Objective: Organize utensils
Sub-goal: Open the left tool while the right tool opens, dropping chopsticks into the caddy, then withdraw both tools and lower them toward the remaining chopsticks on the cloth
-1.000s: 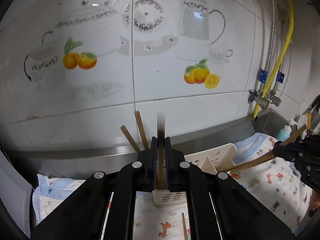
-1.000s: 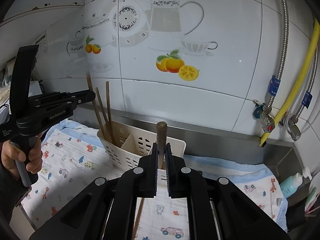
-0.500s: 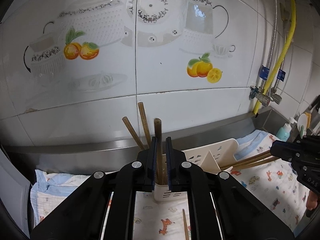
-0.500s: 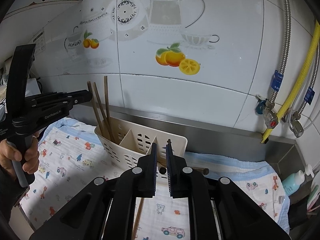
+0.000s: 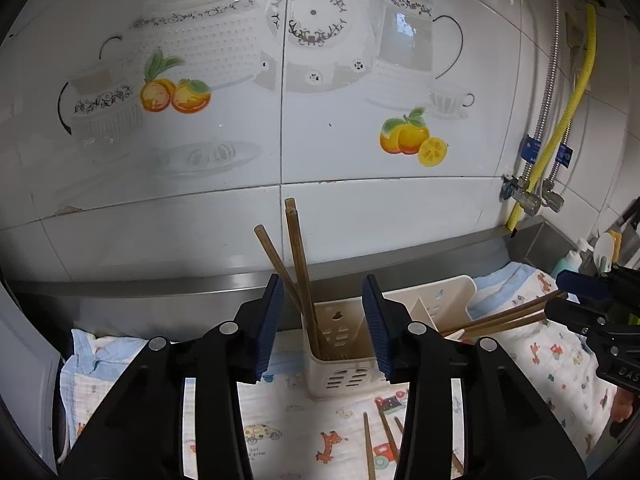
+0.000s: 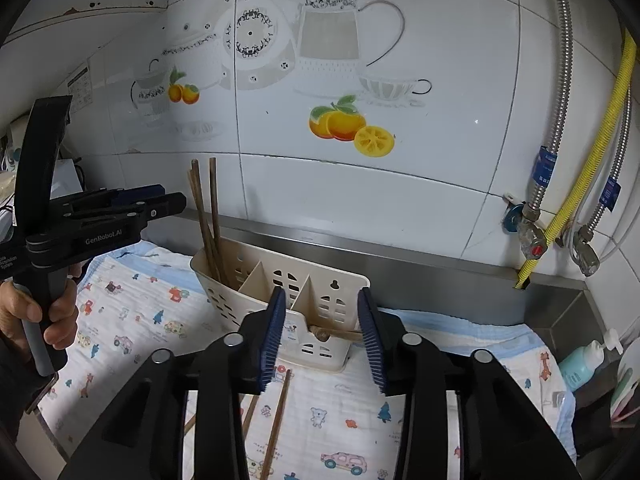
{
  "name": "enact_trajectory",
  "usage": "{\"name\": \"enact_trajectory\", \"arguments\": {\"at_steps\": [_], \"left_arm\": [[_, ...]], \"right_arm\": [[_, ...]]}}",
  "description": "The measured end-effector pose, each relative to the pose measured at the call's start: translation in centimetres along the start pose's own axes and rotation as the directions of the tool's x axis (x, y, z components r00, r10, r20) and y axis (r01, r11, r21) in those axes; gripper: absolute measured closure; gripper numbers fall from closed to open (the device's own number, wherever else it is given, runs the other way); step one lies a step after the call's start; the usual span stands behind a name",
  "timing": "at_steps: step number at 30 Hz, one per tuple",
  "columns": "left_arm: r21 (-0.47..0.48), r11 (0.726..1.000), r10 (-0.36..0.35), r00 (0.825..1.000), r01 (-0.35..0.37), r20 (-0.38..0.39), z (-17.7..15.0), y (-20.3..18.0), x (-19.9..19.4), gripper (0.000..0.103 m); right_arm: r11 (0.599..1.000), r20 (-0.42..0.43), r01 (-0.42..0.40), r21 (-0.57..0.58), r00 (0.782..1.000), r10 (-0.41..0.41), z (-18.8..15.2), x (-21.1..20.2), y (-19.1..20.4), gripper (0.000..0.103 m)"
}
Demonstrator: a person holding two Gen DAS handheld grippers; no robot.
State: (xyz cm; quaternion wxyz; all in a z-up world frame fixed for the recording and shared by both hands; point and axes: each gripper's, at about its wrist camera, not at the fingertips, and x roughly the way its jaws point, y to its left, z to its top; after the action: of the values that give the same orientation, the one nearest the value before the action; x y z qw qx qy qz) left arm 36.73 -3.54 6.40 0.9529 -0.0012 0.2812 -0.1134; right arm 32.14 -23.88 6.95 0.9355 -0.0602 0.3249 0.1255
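**Both grippers empty, loose chopsticks left on the cloth**

Left wrist view: left gripper (image 5: 322, 322) wide open, nothing btwn its pads. Straight ahead is the caddy (image 5: 448, 292); standing chopsticks (image 5: 298, 264) lean in its near end compartment. More chopsticks (image 5: 368, 444) lie flat on the cloth (image 5: 292, 420) in front of the caddy. Right gripper (image 5: 560, 294) sits to the caddy's right, w/ angled sticks (image 5: 504, 318) at its tip; can't tell here if it holds them.

Right wrist view: right gripper (image 6: 321, 336) wide open, empty, just in front of the caddy. A wooden handle (image 6: 334, 334) lies across the caddy's near end. Loose sticks on the cloth below.

Handling, prob.: sticks are light, stiff, thin, smooth, so they roll or pivot easily. Pinch near mid-length, pads square across.
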Motion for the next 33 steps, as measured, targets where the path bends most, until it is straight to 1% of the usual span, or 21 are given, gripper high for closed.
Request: {"name": "enact_trajectory", "arguments": {"at_steps": [1,3,4,5,7,9,11,13,15,17,21,23,28,33], "left_arm": [[-0.001,1.000,0.003,1.000,-0.003,0.000,-0.1,0.0,-0.1,0.056],[-0.001,1.000,0.003,1.000,-0.003,0.000,-0.2,0.0,-0.3,0.055],[-0.001,1.000,0.005,1.000,-0.005,0.001,-0.2,0.0,-0.2,0.051],[0.000,1.000,0.007,1.000,-0.007,0.002,-0.3,0.0,-0.3,0.045],[-0.001,1.000,0.013,1.000,-0.013,0.008,-0.4,0.0,-0.6,0.039],[0.002,1.000,0.012,1.000,-0.012,0.009,-0.5,0.0,-0.9,0.036],[0.004,1.000,0.016,1.000,-0.016,0.011,-0.6,0.0,-1.2,0.030],[0.010,1.000,0.019,1.000,-0.019,0.015,-0.8,0.0,-1.4,0.028],[0.016,1.000,0.024,1.000,-0.024,0.016,-1.0,-0.1,-1.7,0.025],[0.019,0.999,0.027,1.000,-0.027,0.017,-1.2,-0.2,-1.9,0.021],[0.021,0.999,0.040,0.999,-0.040,0.016,-1.7,-0.2,-2.3,0.015],[0.020,0.999,0.041,0.999,-0.041,0.016,-1.9,-0.3,-2.6,0.011],[0.028,0.998,0.052,0.998,-0.053,0.026,-2.7,-0.4,-3.6,0.008],[0.042,0.997,0.058,0.998,-0.059,0.028,-3.7,-0.5,-4.6,0.007]], "right_arm": [[1.000,0.000,0.000,0.001,1.000,0.000,0.0,0.0,0.0,0.063],[1.000,0.002,0.000,0.001,1.000,0.000,-0.1,-0.2,0.1,0.059],[1.000,0.004,0.002,0.000,1.000,-0.002,-0.2,-0.3,0.1,0.055],[1.000,0.005,0.002,-0.001,1.000,-0.002,-0.2,-0.3,0.1,0.051],[1.000,0.007,0.001,0.003,1.000,-0.001,-0.3,-0.5,0.2,0.050],[1.000,0.010,0.002,0.004,1.000,-0.002,-0.4,-0.7,0.2,0.045],[1.000,0.014,0.004,0.004,1.000,-0.004,-0.6,-0.9,0.3,0.041],[1.000,0.017,0.006,0.008,1.000,-0.006,-0.7,-1.0,0.3,0.037],[1.000,0.017,0.007,0.008,1.000,-0.007,-0.9,-1.1,0.4,0.035],[1.000,0.020,0.011,0.010,1.000,-0.011,-1.1,-1.3,0.4,0.028],[1.000,0.021,0.012,0.018,1.000,-0.012,-1.5,-1.7,0.5,0.027],[1.000,0.024,0.014,0.020,1.000,-0.015,-1.8,-2.0,0.5,0.024],[1.000,0.027,0.014,0.028,1.000,-0.015,-2.8,-2.8,0.9,0.020],[0.999,0.025,0.013,0.036,1.000,-0.014,-4.1,-3.5,1.1,0.017]]}}
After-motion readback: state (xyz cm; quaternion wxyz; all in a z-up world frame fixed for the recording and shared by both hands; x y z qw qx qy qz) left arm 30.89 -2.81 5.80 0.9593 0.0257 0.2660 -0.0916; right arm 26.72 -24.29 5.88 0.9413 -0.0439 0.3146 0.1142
